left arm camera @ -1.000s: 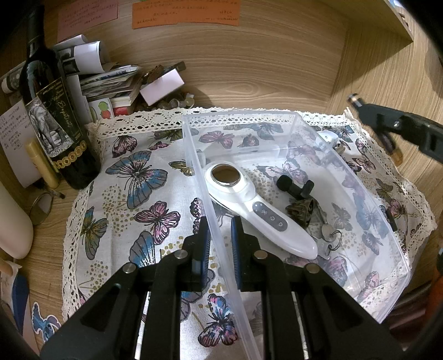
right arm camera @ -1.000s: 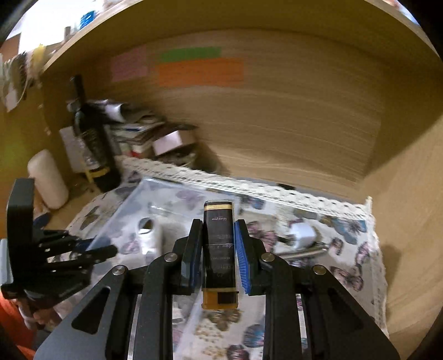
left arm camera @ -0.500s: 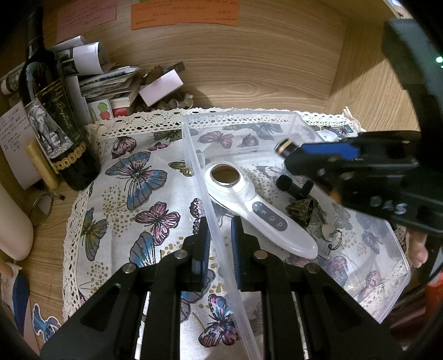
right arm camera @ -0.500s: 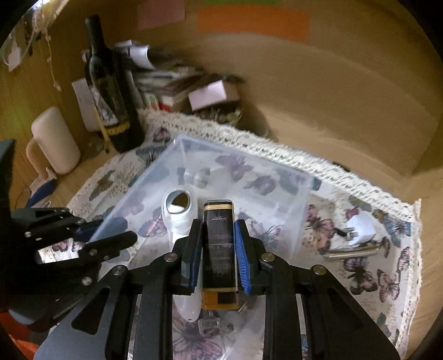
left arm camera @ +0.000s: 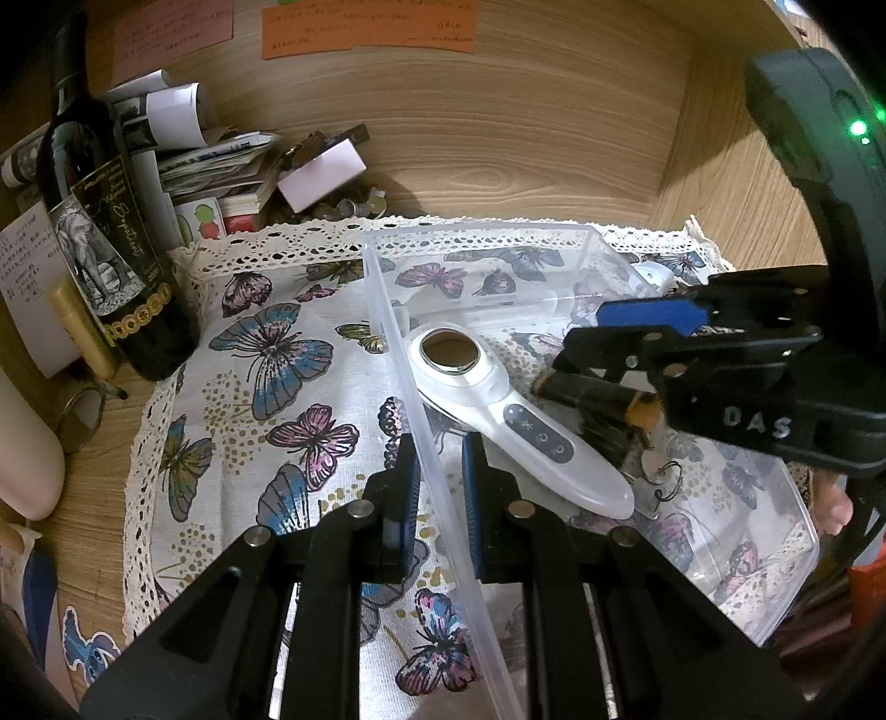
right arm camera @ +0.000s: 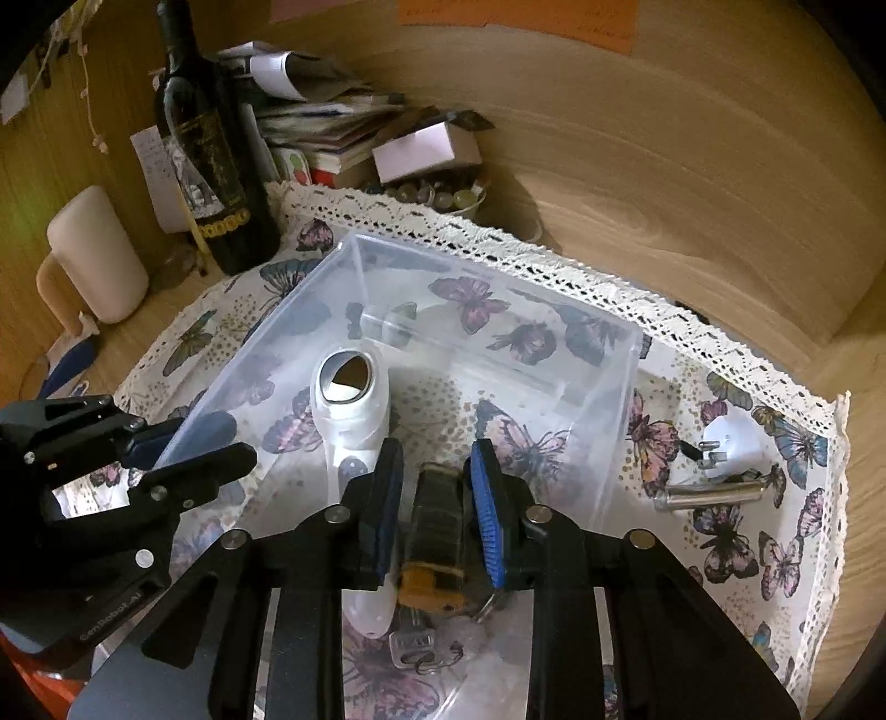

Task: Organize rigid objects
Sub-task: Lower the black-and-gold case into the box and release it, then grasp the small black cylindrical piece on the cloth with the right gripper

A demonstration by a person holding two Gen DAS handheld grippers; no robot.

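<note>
Inside clear bin (right arm camera: pixel 620 387), right tool (right arm camera: pixel 437 498) opening round dark lighter (right arm camera: pixel 437 520).

hidden: keys (right arm camera: pixel 416 649) partly under dark lighter (right arm camera: pixel 437 531) | blurred: orange note (left arm camera: pixel 368 25) text, perhaps handwriting

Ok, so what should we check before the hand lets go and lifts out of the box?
1. Left gripper clamps the clear box wall: ok.
2. Dark lighter is inside the box: ok.
3. Right gripper jaws opening, lighter between the pads: ok.
4. Lighter free of both pads: cannot tell.
5. Lighter lies clear of the white handheld device: ok.
6. White plug and metal tube packed: not ok, both on the cloth.
</note>
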